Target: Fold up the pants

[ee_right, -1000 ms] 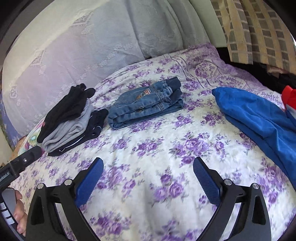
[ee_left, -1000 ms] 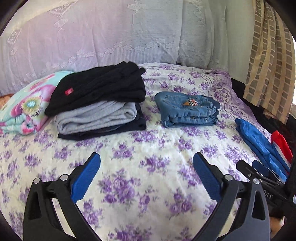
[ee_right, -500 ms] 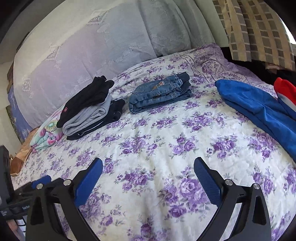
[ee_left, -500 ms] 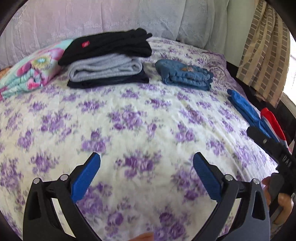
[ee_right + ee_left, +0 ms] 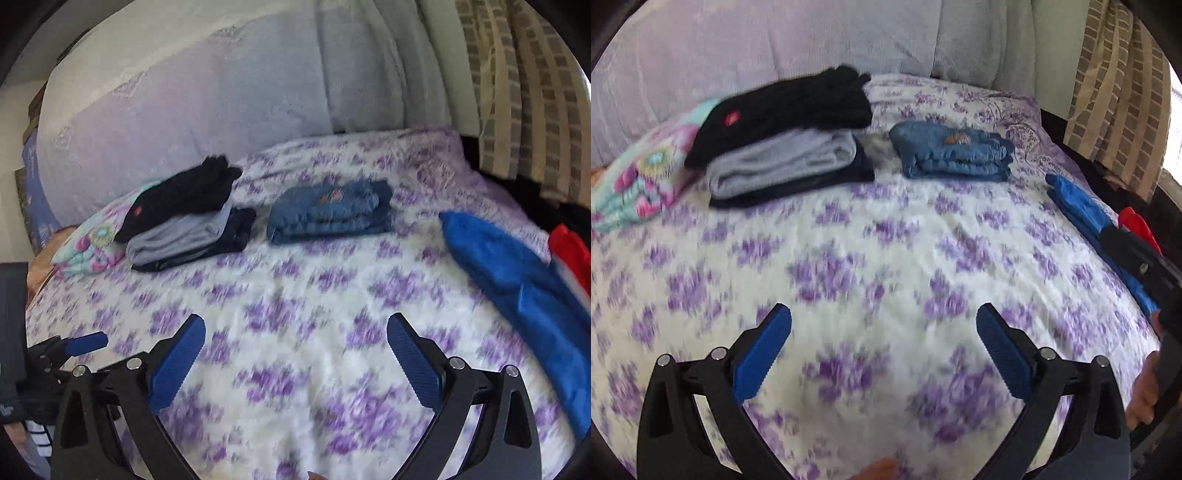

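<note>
Both tongs, left and right, hang released, grasping nothing, above the bed. Blue pants lie at its right edge, apart from folded jeans and a stack.

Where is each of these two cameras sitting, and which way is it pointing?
Left wrist: on the left gripper, looking across the flowered bed toward the stacked clothes; its open blue fingers show, the right gripper at the right edge.
Right wrist: on the right gripper, facing likewise; the left gripper shows at left, blue pants at right.
Both share the folded jeans.
</note>
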